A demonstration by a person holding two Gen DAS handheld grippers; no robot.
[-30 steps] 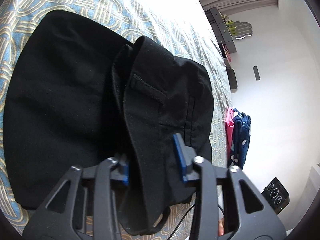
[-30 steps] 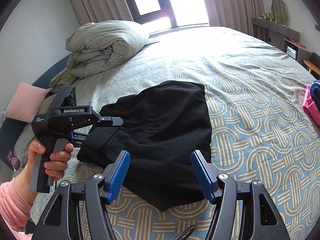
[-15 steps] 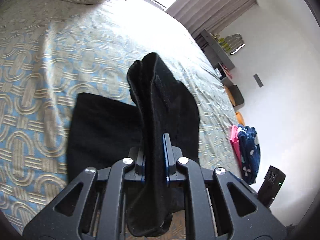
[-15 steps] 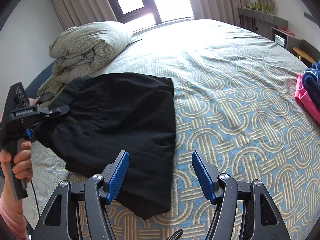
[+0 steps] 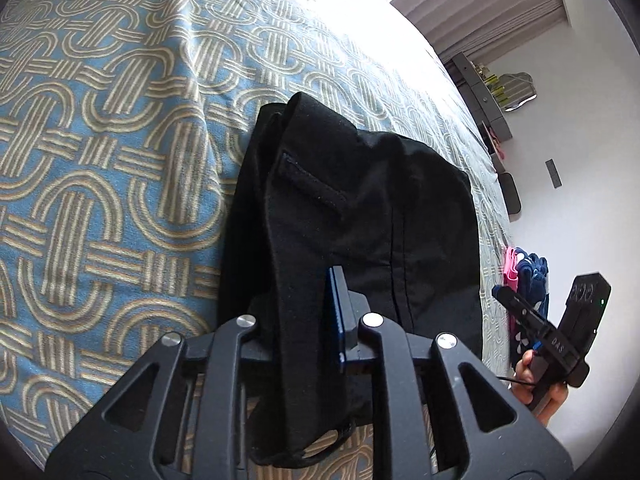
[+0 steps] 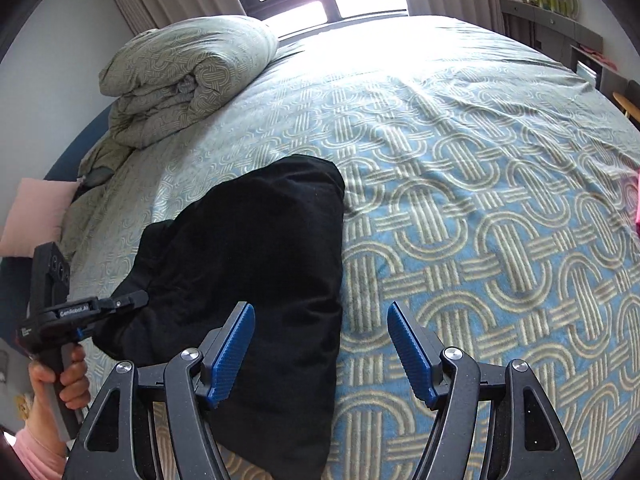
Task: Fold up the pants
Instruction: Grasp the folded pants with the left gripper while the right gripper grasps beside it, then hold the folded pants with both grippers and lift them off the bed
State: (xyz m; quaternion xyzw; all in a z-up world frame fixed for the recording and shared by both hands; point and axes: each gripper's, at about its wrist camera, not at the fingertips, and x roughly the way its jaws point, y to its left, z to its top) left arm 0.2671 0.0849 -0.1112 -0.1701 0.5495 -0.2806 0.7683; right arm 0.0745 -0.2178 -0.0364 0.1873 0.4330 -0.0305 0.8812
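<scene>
A: How is the left tool [image 5: 316,316] seen?
B: A black fold of the pants [image 5: 360,216] is pinched at lower centre, though the jaws are easing apart; the rest is spread on the patterned bed [image 5: 100,140]

A: And the right tool [image 6: 320,354]?
B: It is held wide, nothing gripped, over the pants' edge at lower left

one pair of black pants [image 6: 256,264] lies on one bed [image 6: 480,208]. two grippers: left [image 5: 316,320] and right [image 6: 320,344]. at the bed's head, one rolled duvet [image 6: 188,80] and one pink pillow [image 6: 34,216]. one clothes pile [image 5: 528,276] beside the bed.
</scene>
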